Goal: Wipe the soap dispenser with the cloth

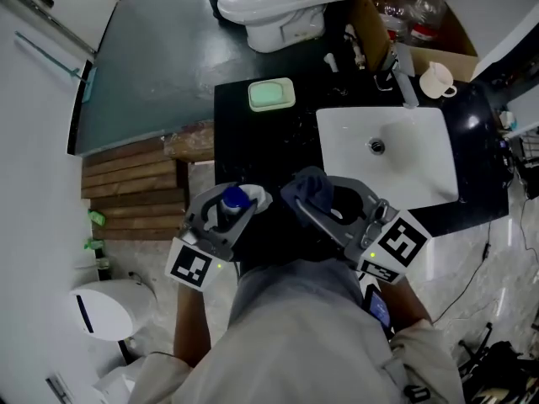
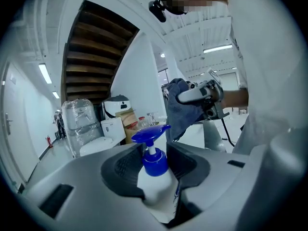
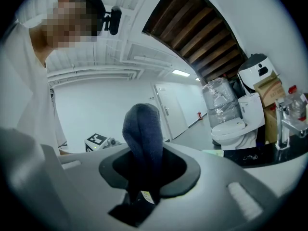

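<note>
In the head view a white soap dispenser (image 1: 232, 200) with a blue pump head is held up off the black counter (image 1: 261, 146) by my left gripper (image 1: 226, 210), whose jaws are shut on its body. The left gripper view has the bottle (image 2: 155, 179) upright between the dark pads (image 2: 122, 170), nozzle pointing right. My right gripper (image 1: 333, 205) is shut on a dark blue cloth (image 1: 312, 187), close to the right of the bottle and not touching it. In the right gripper view the cloth (image 3: 143, 136) stands up in a folded hump from the jaws.
A white sink (image 1: 421, 150) is set in the counter's right half, with a faucet (image 1: 402, 76) and a white mug (image 1: 436, 80) behind it. A green soap dish (image 1: 271, 94) lies at the far left. Beyond stand a toilet (image 1: 278, 7) and a cardboard box (image 1: 459, 34) of bottles.
</note>
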The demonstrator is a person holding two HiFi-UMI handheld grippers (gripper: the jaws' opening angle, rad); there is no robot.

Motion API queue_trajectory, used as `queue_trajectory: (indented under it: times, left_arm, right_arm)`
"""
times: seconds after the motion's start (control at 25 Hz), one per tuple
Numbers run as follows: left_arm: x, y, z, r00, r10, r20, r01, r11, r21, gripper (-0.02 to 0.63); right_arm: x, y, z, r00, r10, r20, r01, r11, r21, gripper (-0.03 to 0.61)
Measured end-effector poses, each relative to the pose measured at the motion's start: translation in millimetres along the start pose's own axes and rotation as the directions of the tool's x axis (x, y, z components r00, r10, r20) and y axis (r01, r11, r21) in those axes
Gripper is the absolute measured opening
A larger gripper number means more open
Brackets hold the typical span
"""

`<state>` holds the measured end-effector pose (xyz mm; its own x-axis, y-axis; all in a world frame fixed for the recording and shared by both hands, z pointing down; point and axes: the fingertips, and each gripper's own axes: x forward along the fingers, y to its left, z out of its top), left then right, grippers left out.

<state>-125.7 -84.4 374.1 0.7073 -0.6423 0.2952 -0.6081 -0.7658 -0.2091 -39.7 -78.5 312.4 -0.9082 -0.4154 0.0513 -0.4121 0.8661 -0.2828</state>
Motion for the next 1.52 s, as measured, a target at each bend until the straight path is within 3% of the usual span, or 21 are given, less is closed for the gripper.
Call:
queue_trajectory:
  times: [0.4,0.92,1.52]
  left_arm:
    - [-1.7,-3.5,-1.1,0.998,0.068,0.001,-0.068,0.997,0.027,0.155]
    - [-1.8,-1.9,-0.3,0.997,0.079,0.023,-0.08,0.997,0.023,0.153]
    - [-2.6,-3.5,-2.9,0.998,0.06,-0.001,-0.06,0.998,0.024,0.154]
  right_arm:
    - [28.6,-6.4,21.5,0.995,0.058,0.077,-0.064,0.996,0.069,0.094]
    - [68.8,-2.3,-15.1,0.997,0.082,-0.006,-0.081,0.995,0.056,0.094]
    - [77.7,-7.9,-42.0,0.996,0.064,-0.068,-0.056,0.992,0.114,0.094]
